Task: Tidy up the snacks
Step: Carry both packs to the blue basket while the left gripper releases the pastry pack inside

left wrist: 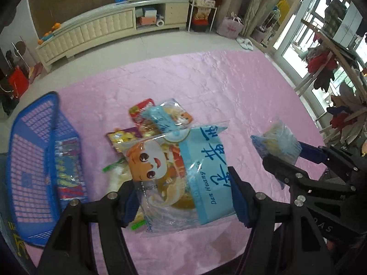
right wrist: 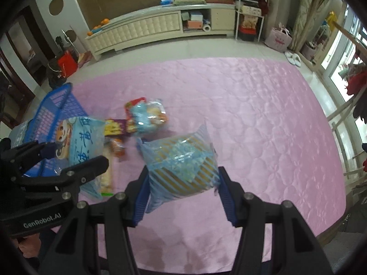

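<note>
My left gripper is shut on a large light-blue snack bag with a cartoon face and holds it above the pink cloth; the bag also shows in the right wrist view. My right gripper is shut on a blue-striped clear bag of biscuits, which shows at the right of the left wrist view. A blue plastic basket stands at the left with a packet inside. Several snack packets lie in a pile beyond my left gripper.
A cream TV cabinet runs along the far wall beyond the cloth. A pink bag and white slippers sit on the floor at the far right. A wooden rack with clothes stands at the right.
</note>
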The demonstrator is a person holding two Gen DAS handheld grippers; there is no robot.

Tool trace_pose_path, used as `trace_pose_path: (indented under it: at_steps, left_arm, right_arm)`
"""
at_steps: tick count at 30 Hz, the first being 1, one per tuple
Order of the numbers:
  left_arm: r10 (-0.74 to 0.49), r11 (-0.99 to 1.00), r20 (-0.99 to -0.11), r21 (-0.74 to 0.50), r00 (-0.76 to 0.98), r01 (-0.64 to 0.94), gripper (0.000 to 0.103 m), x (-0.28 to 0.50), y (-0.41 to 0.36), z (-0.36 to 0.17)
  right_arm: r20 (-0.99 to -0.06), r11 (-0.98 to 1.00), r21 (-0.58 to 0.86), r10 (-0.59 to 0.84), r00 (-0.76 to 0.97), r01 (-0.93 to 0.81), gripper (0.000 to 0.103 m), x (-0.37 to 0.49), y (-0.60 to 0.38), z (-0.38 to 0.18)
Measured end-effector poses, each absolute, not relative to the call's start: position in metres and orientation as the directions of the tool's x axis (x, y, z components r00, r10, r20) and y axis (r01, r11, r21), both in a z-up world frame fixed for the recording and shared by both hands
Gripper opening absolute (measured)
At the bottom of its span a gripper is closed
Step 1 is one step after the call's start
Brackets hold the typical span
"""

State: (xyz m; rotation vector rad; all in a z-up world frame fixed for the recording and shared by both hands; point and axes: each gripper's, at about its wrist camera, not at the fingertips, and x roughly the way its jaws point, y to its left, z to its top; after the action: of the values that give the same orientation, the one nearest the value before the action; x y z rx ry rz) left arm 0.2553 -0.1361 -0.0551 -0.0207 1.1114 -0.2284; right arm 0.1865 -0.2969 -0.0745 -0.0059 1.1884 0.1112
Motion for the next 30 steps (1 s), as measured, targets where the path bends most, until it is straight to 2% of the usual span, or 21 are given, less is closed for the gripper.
trace_pose_path:
  at_steps: [8, 14, 19, 30]
  left_arm:
    - [-0.179, 0.981, -0.862, -0.121, 0.473, 0.150, 0.065, 0.223, -0.076, -0.022]
    - [-0.125, 0.991, -0.842, -0.083, 0.525, 0.103, 0.065, 0.206, -0.027, 0.006]
    - [-0.079, 0.997, -0.831, -0.073, 0.551, 0.033, 0.065, 0.197, 0.019, 0.020]
    - [-0.046, 0.990, -0.838, -0.110, 0.543, -0.085, 0.065, 0.189, 0.098, 0.011]
  right_arm:
    - [-0.900, 0.989, 0.059, 0.113, 0.421, -0.139, 0.060, 0.180, -0.244, -0.038]
    - [-0.879, 0.974, 0.027, 0.131, 0.459, -0.225, 0.060, 0.181, -0.192, -0.017]
    - [-0.871, 0.957, 0.086, 0.207, 0.445, -0.277, 0.060, 0.190, -0.156, -0.009]
    - [-0.879, 0.907, 0.099, 0.273, 0.392, -0.408, 0.060, 0.207, -0.082, -0.018]
